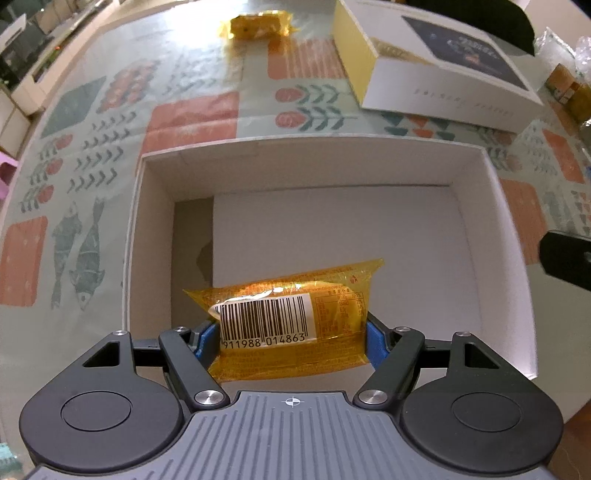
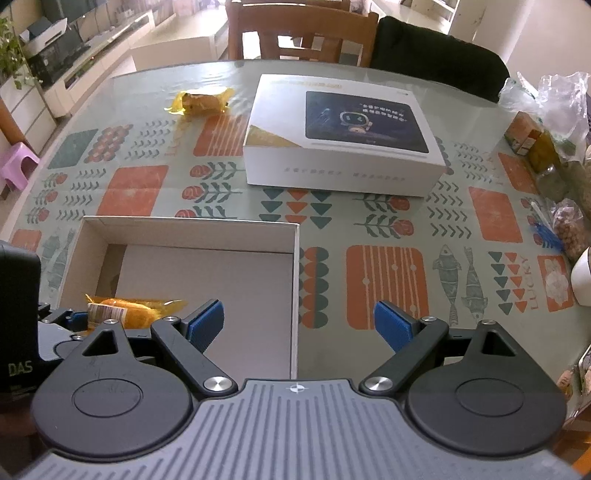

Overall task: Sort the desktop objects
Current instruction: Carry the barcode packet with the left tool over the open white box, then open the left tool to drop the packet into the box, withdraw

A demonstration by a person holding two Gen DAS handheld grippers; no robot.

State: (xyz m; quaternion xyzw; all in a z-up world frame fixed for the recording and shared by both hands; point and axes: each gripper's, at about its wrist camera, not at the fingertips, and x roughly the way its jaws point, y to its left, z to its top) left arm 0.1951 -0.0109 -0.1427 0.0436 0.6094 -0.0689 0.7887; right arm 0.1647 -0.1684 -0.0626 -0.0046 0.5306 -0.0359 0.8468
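Note:
My left gripper [image 1: 291, 334] is shut on a yellow snack packet [image 1: 288, 317] with a barcode label, held over the near part of an open white box [image 1: 325, 158]. In the right wrist view the box [image 2: 184, 225] sits at the left and the held packet [image 2: 129, 308] shows inside it beside the left gripper [image 2: 66, 319]. My right gripper [image 2: 299, 325] is open and empty, above the box's right wall and the tablecloth. A second yellow snack packet [image 1: 258, 24] lies on the table far behind the box; it also shows in the right wrist view [image 2: 201, 100].
A closed white product box [image 2: 343, 136] lies behind the open box, also in the left wrist view [image 1: 443, 62]. Bags, jars and small packs [image 2: 546, 147] crowd the table's right edge. A wooden chair [image 2: 295, 33] and a black chair back [image 2: 436, 62] stand behind the table.

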